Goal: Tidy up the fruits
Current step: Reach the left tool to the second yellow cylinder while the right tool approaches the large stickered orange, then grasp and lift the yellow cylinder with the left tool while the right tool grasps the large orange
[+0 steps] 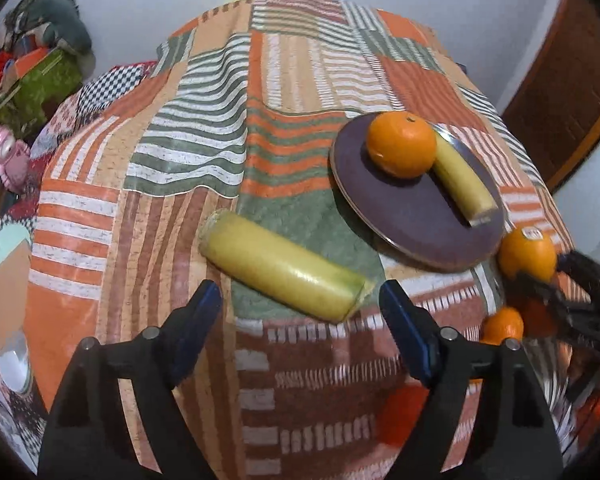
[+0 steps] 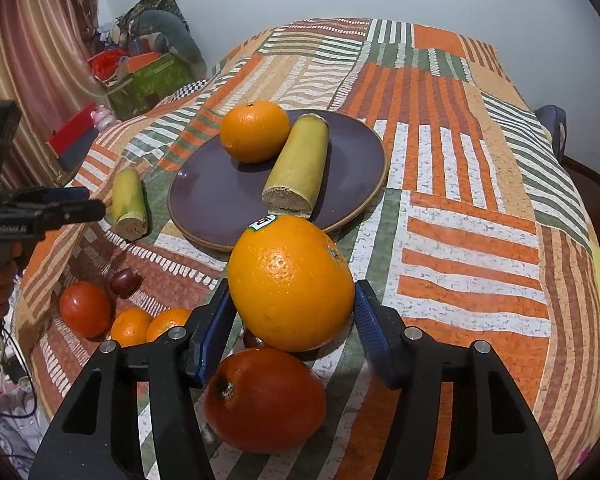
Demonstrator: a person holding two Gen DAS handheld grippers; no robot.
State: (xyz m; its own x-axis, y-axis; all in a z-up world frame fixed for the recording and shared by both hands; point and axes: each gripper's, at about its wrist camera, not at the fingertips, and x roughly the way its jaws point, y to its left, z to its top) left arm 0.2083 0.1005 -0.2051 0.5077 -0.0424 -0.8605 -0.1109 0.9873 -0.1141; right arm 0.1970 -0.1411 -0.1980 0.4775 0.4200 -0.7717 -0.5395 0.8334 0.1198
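Observation:
A purple plate (image 2: 220,200) holds an orange (image 2: 254,130) and a yellow-green cane piece (image 2: 300,164); the plate also shows in the left wrist view (image 1: 400,216). My right gripper (image 2: 292,304) is shut on a large stickered orange (image 2: 290,284), held just in front of the plate. My left gripper (image 1: 300,304) is open and empty, just short of a second cane piece (image 1: 284,264) lying on the cloth left of the plate; that piece also shows in the right wrist view (image 2: 129,204).
A red-orange fruit (image 2: 264,400) lies under my right gripper. Another red fruit (image 2: 85,309), two small oranges (image 2: 131,326) and a dark small fruit (image 2: 125,282) lie near the table's left edge. A green box (image 2: 148,80) with clutter stands beyond the table.

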